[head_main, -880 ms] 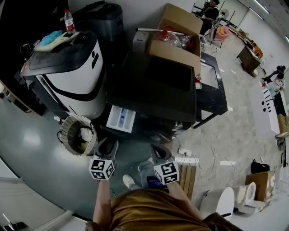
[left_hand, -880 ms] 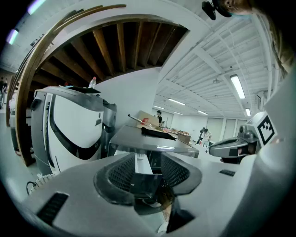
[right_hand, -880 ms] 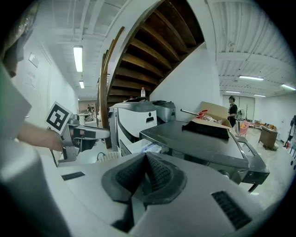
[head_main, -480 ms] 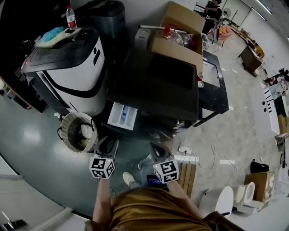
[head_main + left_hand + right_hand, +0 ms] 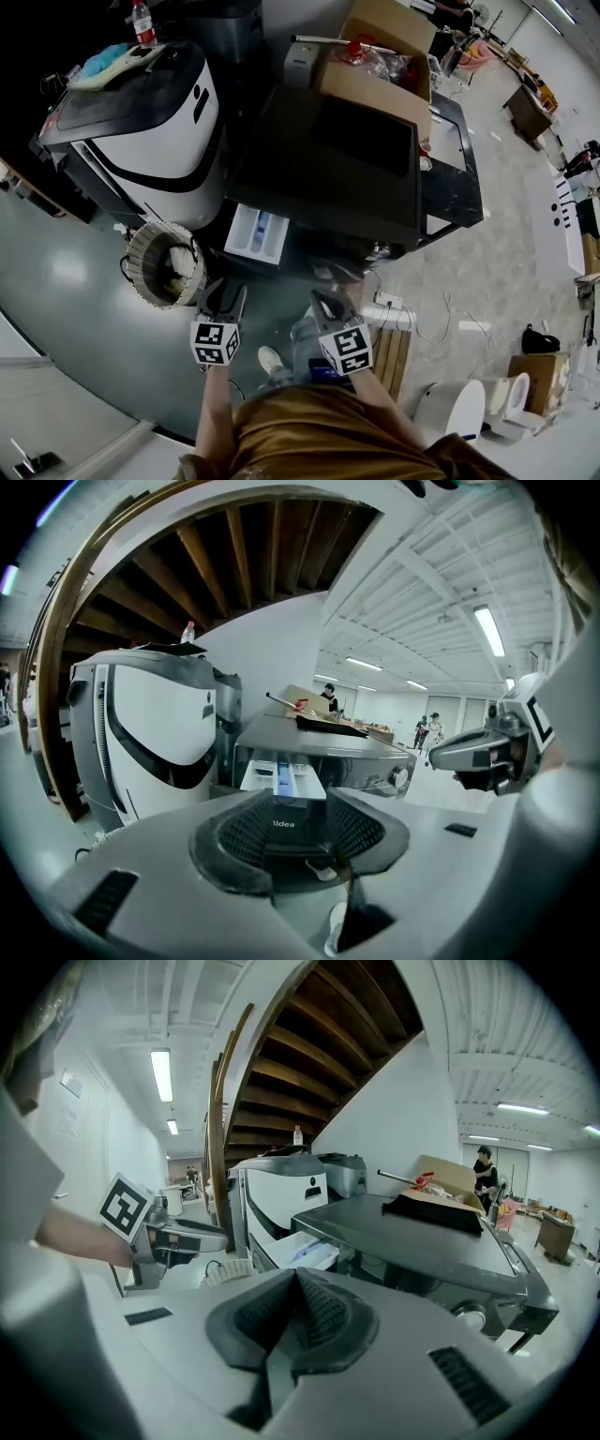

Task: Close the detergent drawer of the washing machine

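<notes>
The dark-topped washing machine [image 5: 323, 164] stands ahead of me, its white detergent drawer [image 5: 255, 234] pulled out at the front left. In the left gripper view the drawer [image 5: 284, 774] shows straight ahead between the pads. My left gripper [image 5: 223, 300] hangs open and empty, short of the drawer and a little below it in the head view. My right gripper [image 5: 324, 306] is shut on nothing, beside the left one in front of the machine. The right gripper view has the drawer [image 5: 302, 1247] to the left of the machine's top and the left gripper [image 5: 178, 1237] further left.
A white and black appliance [image 5: 141, 122] stands left of the machine, a round wicker basket [image 5: 164, 265] at its foot. A cardboard box [image 5: 380, 56] sits on the machine's far end. A power strip with cables [image 5: 389, 302] and a wooden pallet [image 5: 389, 352] lie at the right.
Both grippers have barely moved and keep their states. The drawer stays pulled out. The head view has shifted slightly, so the machine sits a little higher in it.
</notes>
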Available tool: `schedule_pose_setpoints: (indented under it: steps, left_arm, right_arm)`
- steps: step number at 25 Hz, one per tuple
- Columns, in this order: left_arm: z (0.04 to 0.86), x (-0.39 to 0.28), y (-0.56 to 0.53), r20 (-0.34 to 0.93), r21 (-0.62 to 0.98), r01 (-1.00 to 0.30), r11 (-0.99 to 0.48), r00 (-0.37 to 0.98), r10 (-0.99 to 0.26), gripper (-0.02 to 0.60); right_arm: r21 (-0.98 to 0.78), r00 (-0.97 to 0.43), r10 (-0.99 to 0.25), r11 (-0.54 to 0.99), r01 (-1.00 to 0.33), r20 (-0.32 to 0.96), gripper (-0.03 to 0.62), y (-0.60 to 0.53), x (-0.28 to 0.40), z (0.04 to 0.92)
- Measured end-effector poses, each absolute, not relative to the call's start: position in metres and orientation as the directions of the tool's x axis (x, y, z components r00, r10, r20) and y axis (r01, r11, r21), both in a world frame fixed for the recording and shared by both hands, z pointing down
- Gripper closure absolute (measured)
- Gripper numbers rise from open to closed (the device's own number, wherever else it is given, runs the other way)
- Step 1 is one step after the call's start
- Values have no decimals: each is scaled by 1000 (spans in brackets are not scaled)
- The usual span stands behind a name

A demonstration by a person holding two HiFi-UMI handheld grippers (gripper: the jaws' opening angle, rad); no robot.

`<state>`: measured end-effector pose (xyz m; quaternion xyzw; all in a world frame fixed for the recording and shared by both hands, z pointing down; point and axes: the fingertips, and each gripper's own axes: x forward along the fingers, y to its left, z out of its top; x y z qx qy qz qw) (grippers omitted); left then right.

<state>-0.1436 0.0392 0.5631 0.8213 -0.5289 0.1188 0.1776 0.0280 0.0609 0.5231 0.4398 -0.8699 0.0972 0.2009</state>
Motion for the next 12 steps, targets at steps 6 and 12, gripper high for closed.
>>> schedule_pose_setpoints:
  steps: [6, 12]
  left_arm:
    - [584, -145, 30, 418, 156, -919, -363, 395, -818, 399]
    - [599, -140, 22, 454, 144, -922, -360, 385, -803, 399]
  right_arm:
    - [-14, -524, -705, 590, -807, 478, 582, 54, 39, 546]
    - [-31, -524, -694, 588, -808, 494, 582, 37, 48, 552]
